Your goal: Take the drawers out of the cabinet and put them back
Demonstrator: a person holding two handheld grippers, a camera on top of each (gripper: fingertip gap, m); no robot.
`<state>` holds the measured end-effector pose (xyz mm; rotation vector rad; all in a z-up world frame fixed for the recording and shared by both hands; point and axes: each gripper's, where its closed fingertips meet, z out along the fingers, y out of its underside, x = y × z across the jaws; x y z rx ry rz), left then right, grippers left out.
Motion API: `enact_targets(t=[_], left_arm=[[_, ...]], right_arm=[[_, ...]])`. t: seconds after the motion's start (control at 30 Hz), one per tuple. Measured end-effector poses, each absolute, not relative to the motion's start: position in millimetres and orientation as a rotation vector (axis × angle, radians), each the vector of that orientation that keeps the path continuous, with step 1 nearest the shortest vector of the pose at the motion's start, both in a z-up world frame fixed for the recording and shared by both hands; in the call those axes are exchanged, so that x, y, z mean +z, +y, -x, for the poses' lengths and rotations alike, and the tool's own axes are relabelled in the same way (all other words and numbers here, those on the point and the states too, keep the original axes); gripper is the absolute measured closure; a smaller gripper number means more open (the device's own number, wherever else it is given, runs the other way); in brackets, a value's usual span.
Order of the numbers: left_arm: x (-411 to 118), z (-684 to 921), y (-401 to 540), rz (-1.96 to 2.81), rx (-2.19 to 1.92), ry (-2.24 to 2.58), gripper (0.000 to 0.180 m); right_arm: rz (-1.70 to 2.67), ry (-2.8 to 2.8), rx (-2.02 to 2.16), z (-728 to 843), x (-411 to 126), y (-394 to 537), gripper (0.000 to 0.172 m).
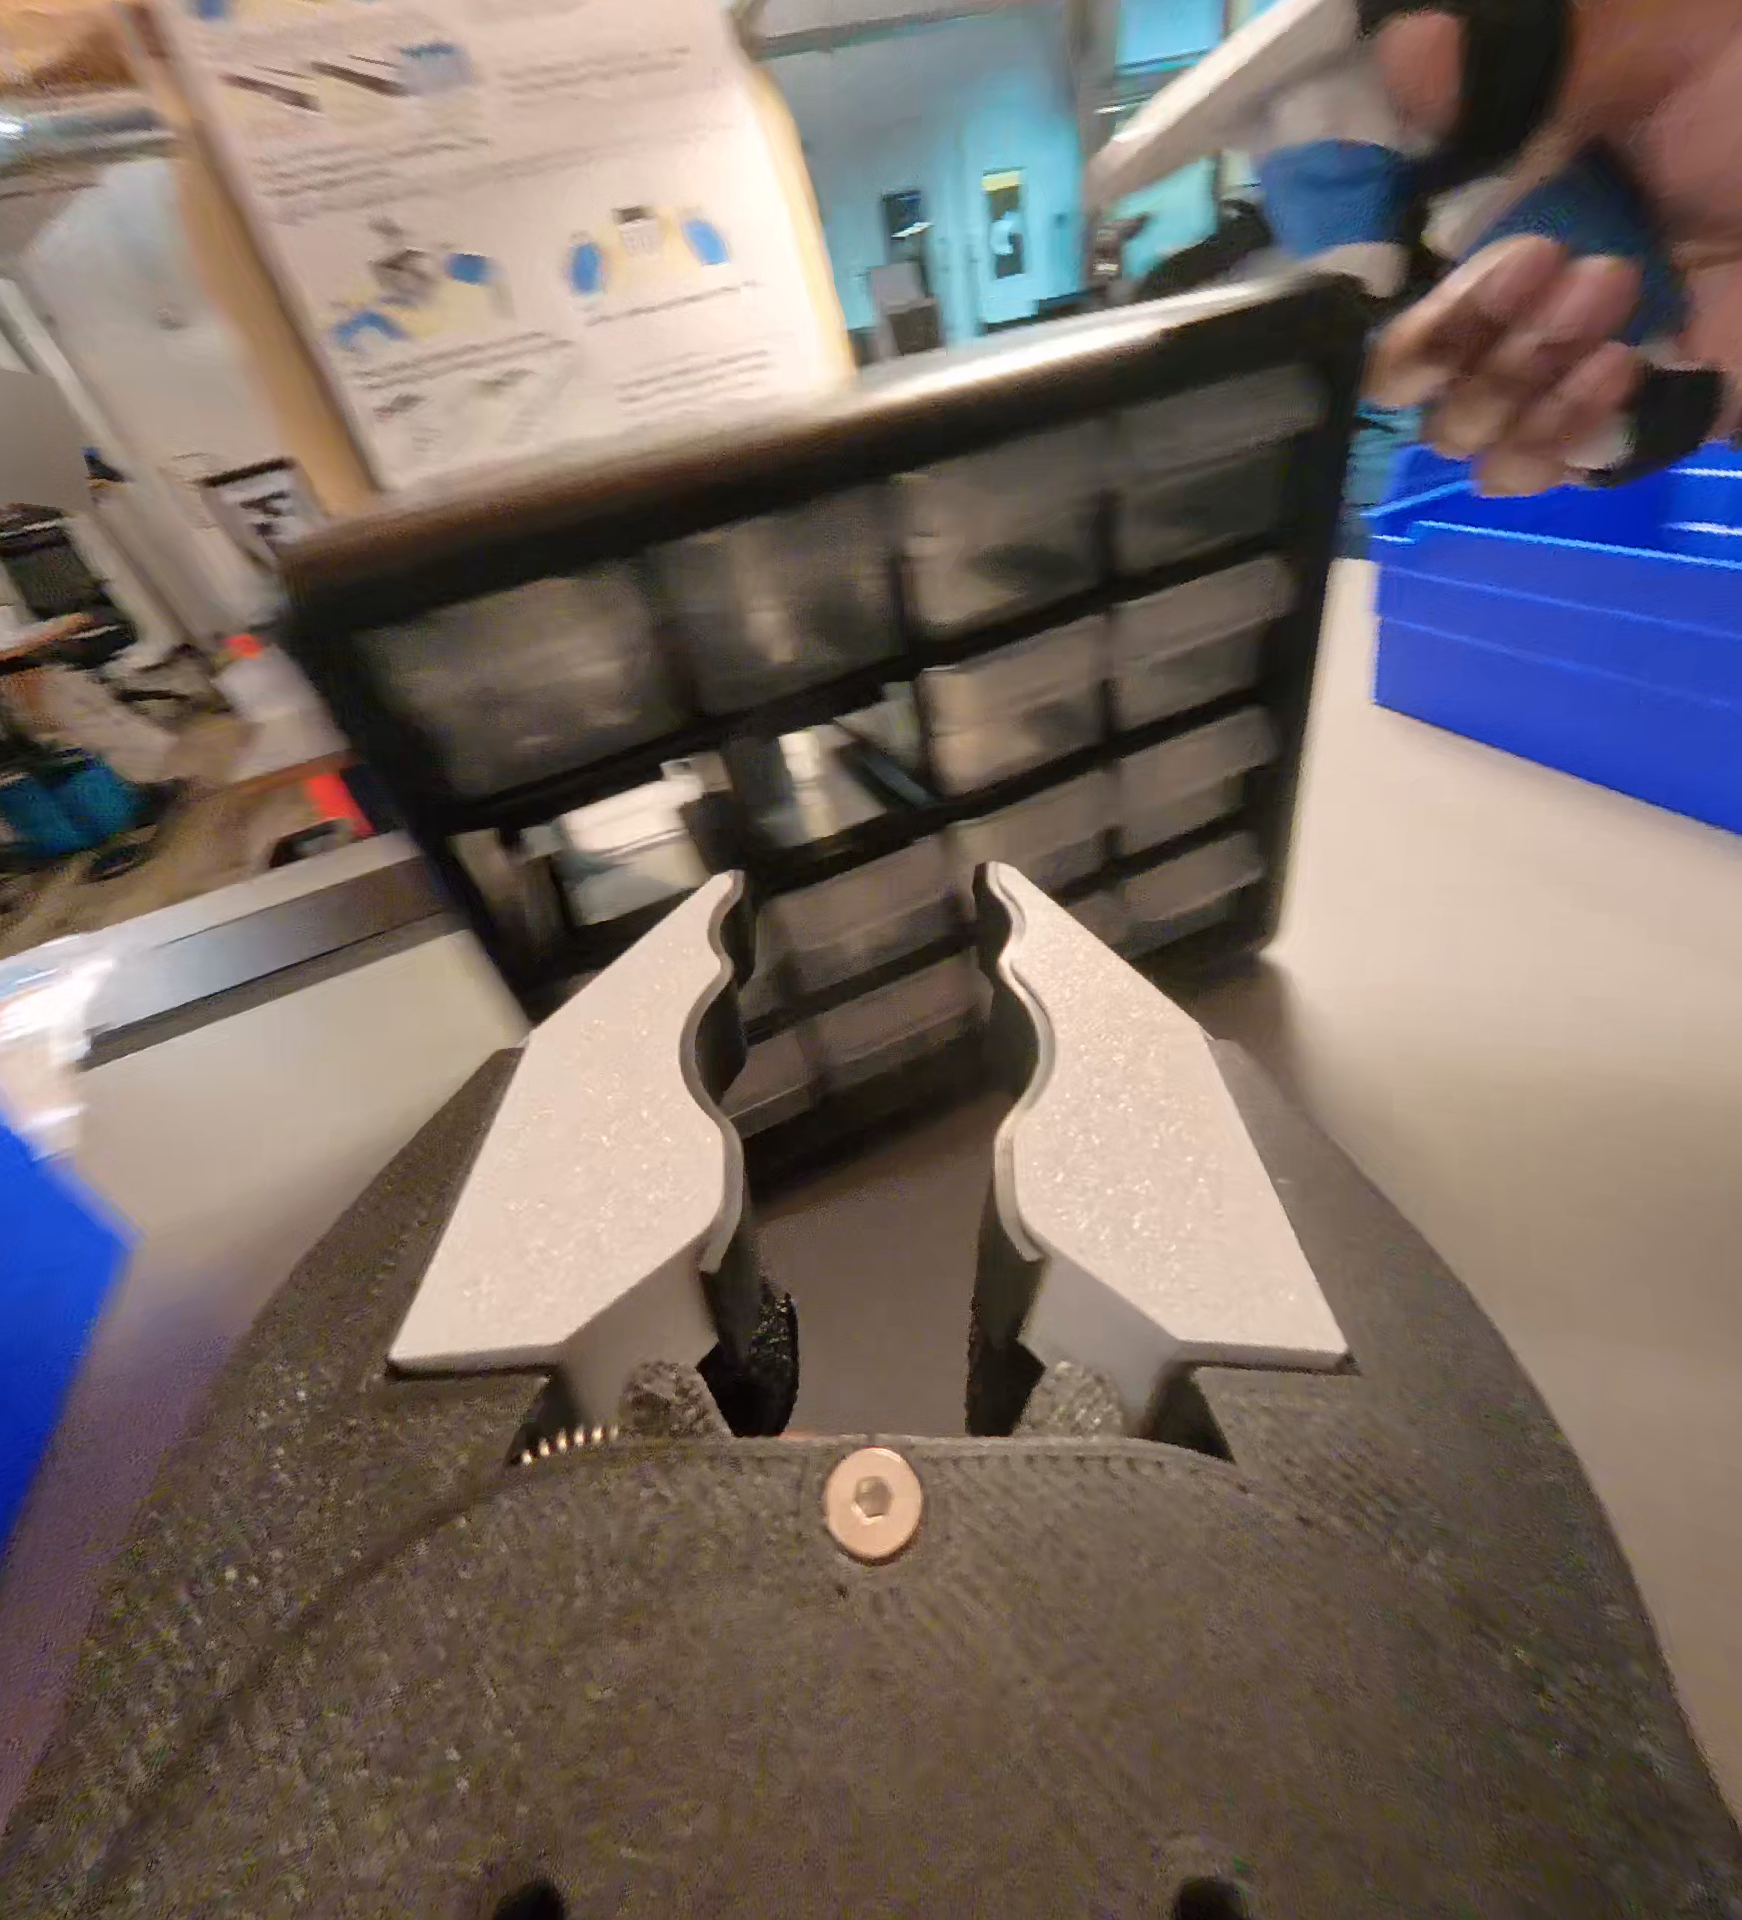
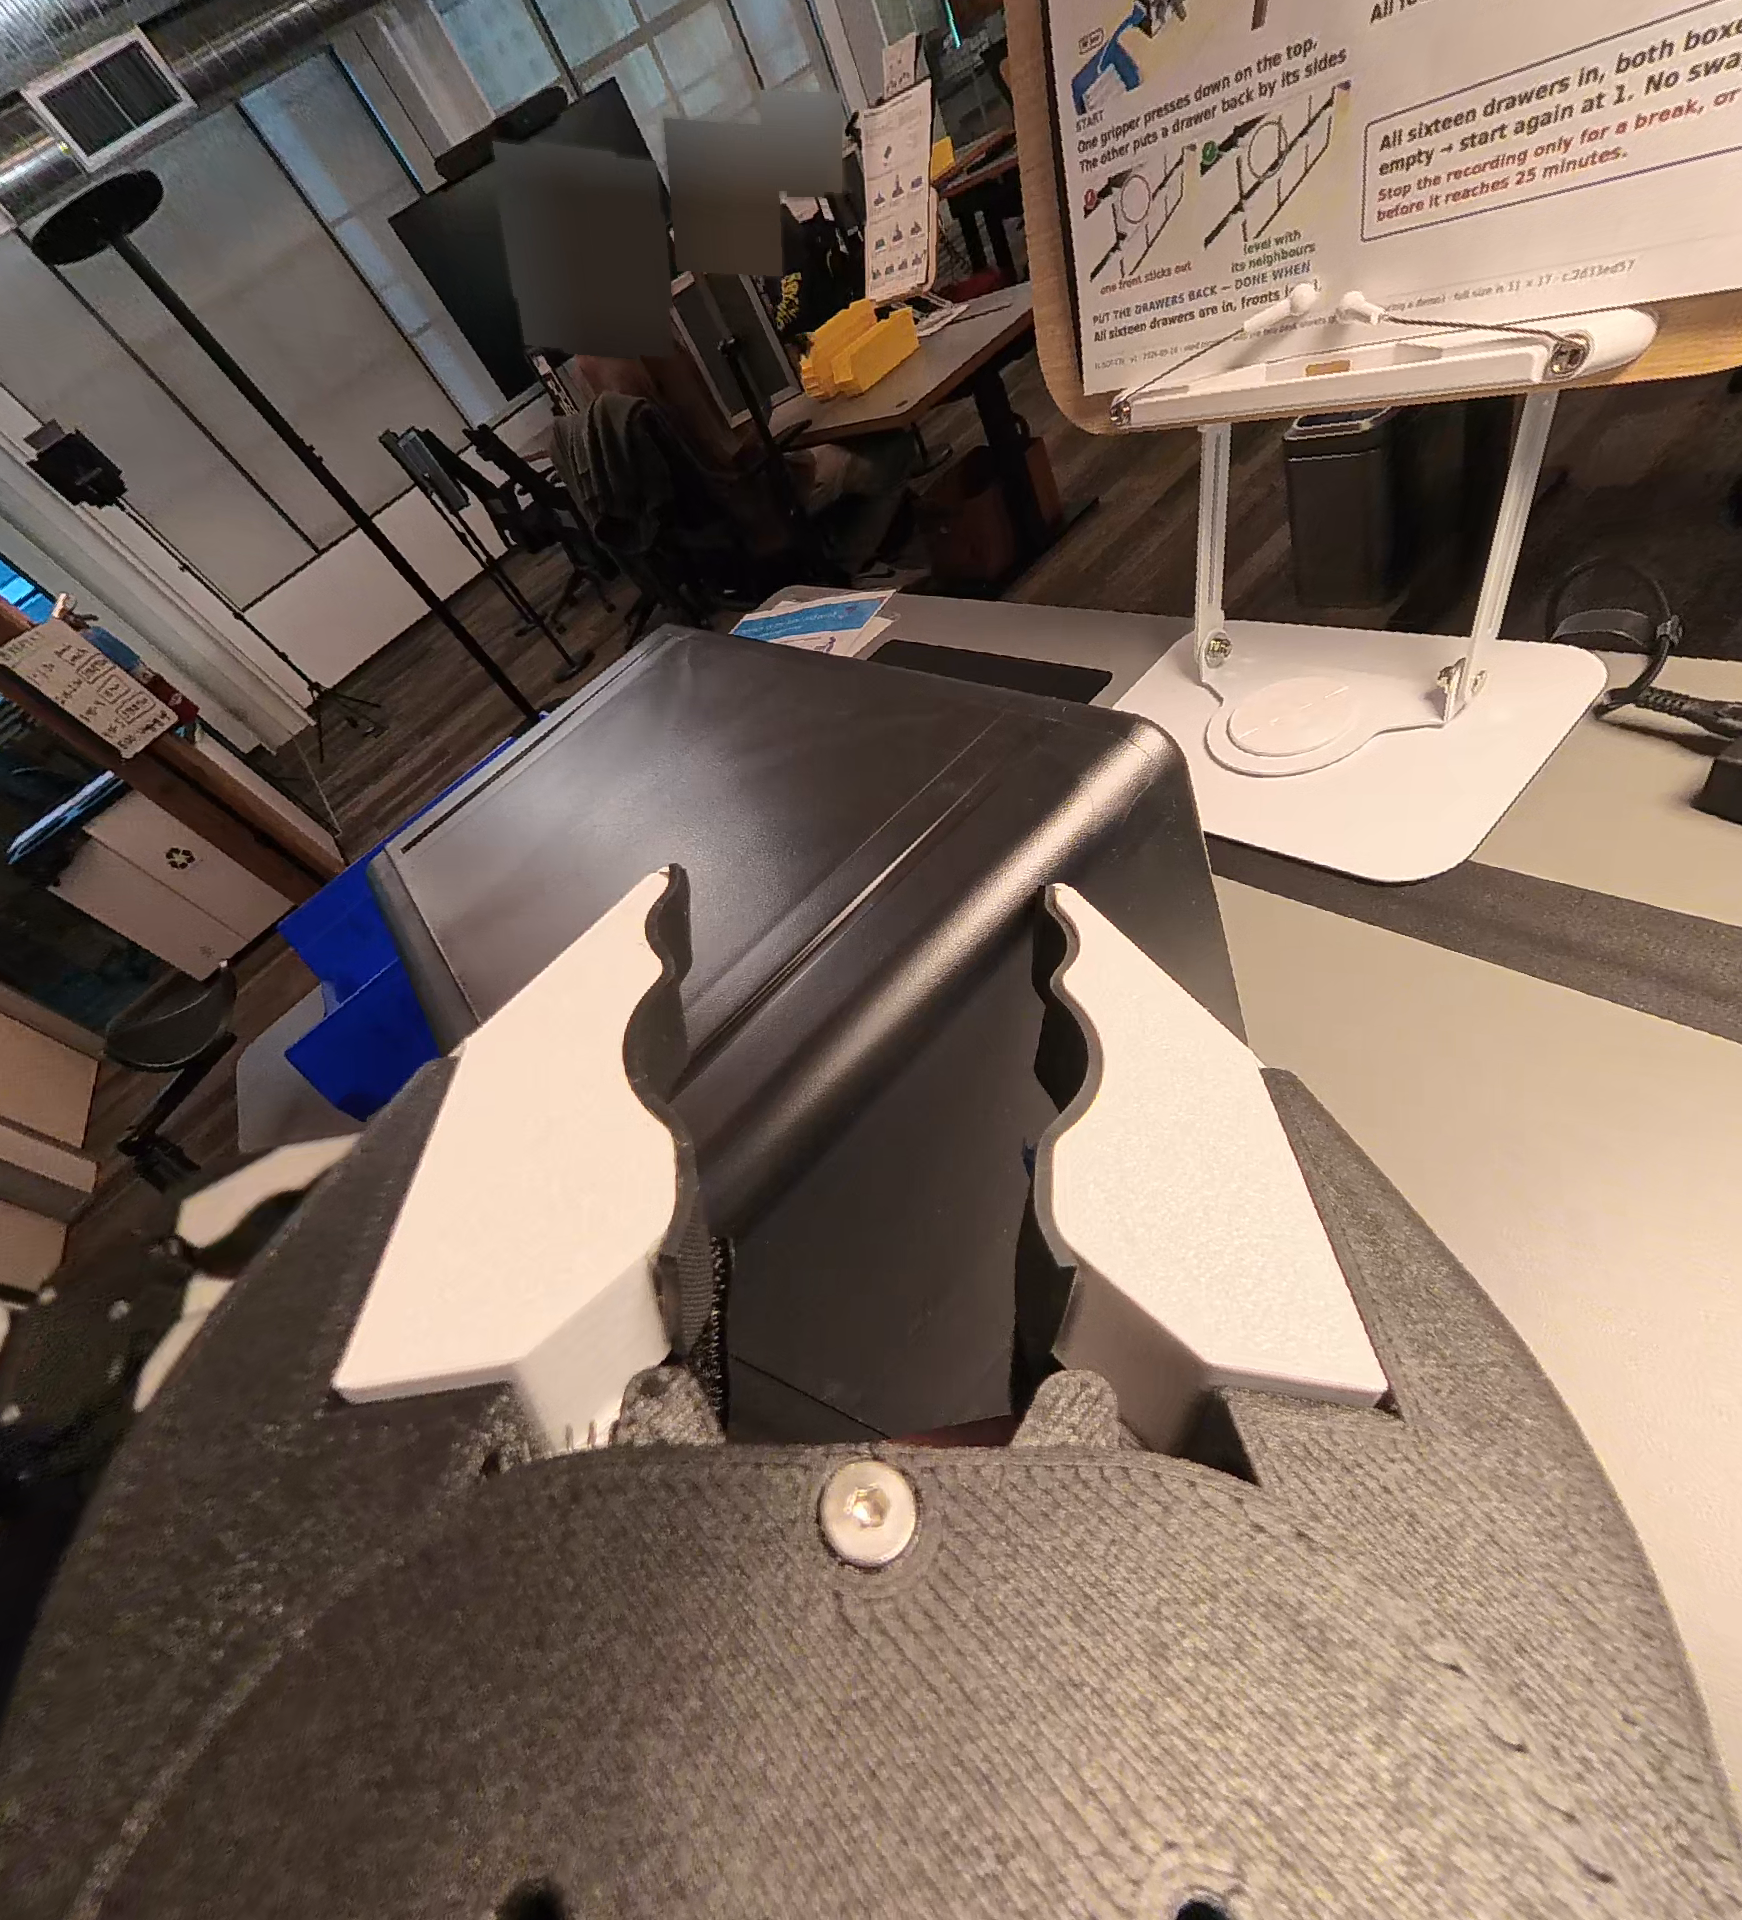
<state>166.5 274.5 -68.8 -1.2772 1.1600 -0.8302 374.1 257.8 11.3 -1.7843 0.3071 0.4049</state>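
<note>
Ahead of the left gripper (image 1: pixel 862 894), jaws apart and bare, the black cabinet (image 1: pixel 576 540) holds translucent drawers (image 1: pixel 1012 696) (some slots empty). The right gripper (image 2: pixel 862 894) hangs above the cabinet's top, jaws apart.

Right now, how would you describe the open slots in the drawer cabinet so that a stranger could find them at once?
Find the black drawer cabinet on the pale table, facing the left hand-held gripper. Go to its left half, just under the two wide top drawers. The slots there hold no drawers: you see the room through them, while the neighbours show translucent grey fronts.
</note>
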Motion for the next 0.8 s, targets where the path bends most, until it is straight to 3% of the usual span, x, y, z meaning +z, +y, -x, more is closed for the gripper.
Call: enact_targets(t=[0.17,0.27,0.5,0.8], left_arm=[[-27.4,-56.2,367.9,1.367,-0.534,0.989,0.139],[-28.3,7.8,428.7,1.533,-0.329,0.971,0.139],[-84.3,59.1,527.1,1.85,-0.237,1.137,0.131],[-159.8,9.9,574.5,1.707,-0.148,1.8,0.125]], right_arm=[[1.783,0.306,0.407,-374.3,11.1,257.8,0.103],[1.783,0.307,0.408,-374.5,11.0,257.8,0.103],[1.774,0.317,0.405,-375.0,10.8,257.5,0.105],[1.764,0.315,0.406,-375.1,11.1,257.2,0.105]])
